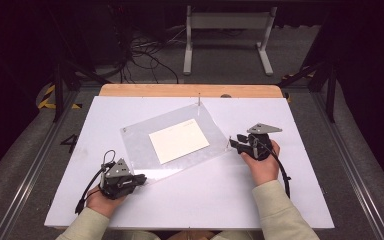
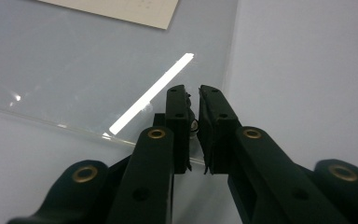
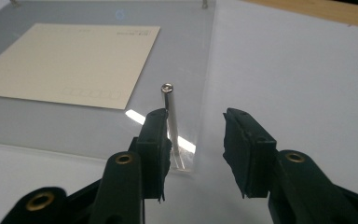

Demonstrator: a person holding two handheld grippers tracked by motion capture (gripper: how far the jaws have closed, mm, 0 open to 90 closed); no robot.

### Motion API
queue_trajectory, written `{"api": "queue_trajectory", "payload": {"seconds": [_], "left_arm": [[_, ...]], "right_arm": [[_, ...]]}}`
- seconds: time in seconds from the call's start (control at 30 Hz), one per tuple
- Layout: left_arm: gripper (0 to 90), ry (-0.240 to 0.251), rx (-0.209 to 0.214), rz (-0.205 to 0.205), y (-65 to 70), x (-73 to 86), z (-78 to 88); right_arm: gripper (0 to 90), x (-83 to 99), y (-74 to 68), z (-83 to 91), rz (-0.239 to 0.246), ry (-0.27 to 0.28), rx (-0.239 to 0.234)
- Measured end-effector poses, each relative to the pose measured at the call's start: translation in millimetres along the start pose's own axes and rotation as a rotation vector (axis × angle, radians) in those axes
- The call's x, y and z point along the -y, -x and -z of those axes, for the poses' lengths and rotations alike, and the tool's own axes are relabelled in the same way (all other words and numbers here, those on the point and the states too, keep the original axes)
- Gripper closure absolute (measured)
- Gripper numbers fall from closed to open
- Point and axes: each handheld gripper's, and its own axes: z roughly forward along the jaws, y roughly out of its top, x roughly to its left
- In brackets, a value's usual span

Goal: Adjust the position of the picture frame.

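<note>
Our left gripper (image 2: 193, 95) pinches a small metal post at the clear acrylic sheet's (image 1: 180, 165) near corner; right gripper (image 3: 193, 123) is spread beside a standing steel pin (image 3: 170, 119). We'd keep the pin upright.

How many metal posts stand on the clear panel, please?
3 posts: one by the right fingers, two at far corners; a fourth may hide between the left fingers.

White table (image 1: 280, 200) w/ acrylic sheet (image 1: 140, 135)
</note>
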Motion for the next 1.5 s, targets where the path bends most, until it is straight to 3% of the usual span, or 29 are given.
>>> {"api": "queue_trajectory", "payload": {"seconds": [0.13, 0.27, 0.4, 0.77, 1.07, 1.1, 1.13, 1.17, 1.2, 1.23, 1.27, 1.33, 1.4, 1.47, 1.5], "left_arm": [[83.6, -0.016, 0.003, -0.029, 3.7, -2.1, -0.5], [83.7, -0.045, 0.072, -0.11, 21.1, -8.5, -6.3], [83.7, -0.062, 0.149, -0.154, 33.5, -14.6, -13.0], [83.7, -0.079, 0.316, -0.208, 67.8, -31.8, -36.2], [84.3, -0.079, 0.336, -0.254, 92.4, -45.0, -53.4], [90.0, -0.092, 0.427, -0.248, 96.1, -47.1, -59.5], [89.9, -0.123, 0.48, -0.263, 103.8, -47.6, -67.8], [89.8, -0.094, 0.453, -0.314, 116.4, -47.1, -71.2], [89.8, -0.105, 0.408, -0.378, 129.3, -53.2, -72.8], [89.7, -0.117, 0.383, -0.404, 137.0, -58.7, -73.5], [89.5, -0.095, 0.382, -0.414, 140.9, -62.5, -73.8], [86.4, -0.063, 0.392, -0.392, 141.9, -66.3, -71.8], [76.9, -0.028, 0.372, -0.362, 134.2, -68.1, -64.1], [73.1, 0.025, 0.33, -0.303, 117.6, -68.5, -51.6], [69.1, 0.054, 0.302, -0.254, 108.4, -68.2, -45.6]], "right_arm": [[57.9, 1.6, 7.1, 19.6, -0.026, 0.064, 0.012], [57.1, 5.3, 15.8, 39.0, -0.054, 0.116, 0.014], [57.0, 12.5, 22.5, 52.3, -0.068, 0.124, 0.023], [56.9, 26.8, 32.2, 74.5, -0.099, 0.132, 0.037], [57.0, 36.1, 29.5, 76.8, -0.101, 0.105, 0.025], [57.0, 36.7, 29.3, 76.3, -0.101, 0.103, 0.022], [57.0, 37.0, 29.1, 75.8, -0.101, 0.1, 0.021], [57.0, 37.0, 28.7, 75.5, -0.104, 0.099, 0.02], [57.0, 36.9, 28.2, 75.0, -0.103, 0.097, 0.018], [57.0, 36.7, 27.4, 74.3, -0.098, 0.099, 0.016], [57.0, 36.6, 26.5, 73.9, -0.096, 0.098, 0.012], [56.9, 36.9, 25.2, 72.9, -0.092, 0.093, 0.007], [56.8, 37.7, 23.4, 70.6, -0.089, 0.085, -0.003], [56.7, 38.7, 21.5, 68.1, -0.083, 0.077, -0.013], [56.6, 39.0, 20.5, 67.1, -0.083, 0.073, -0.016]]}}
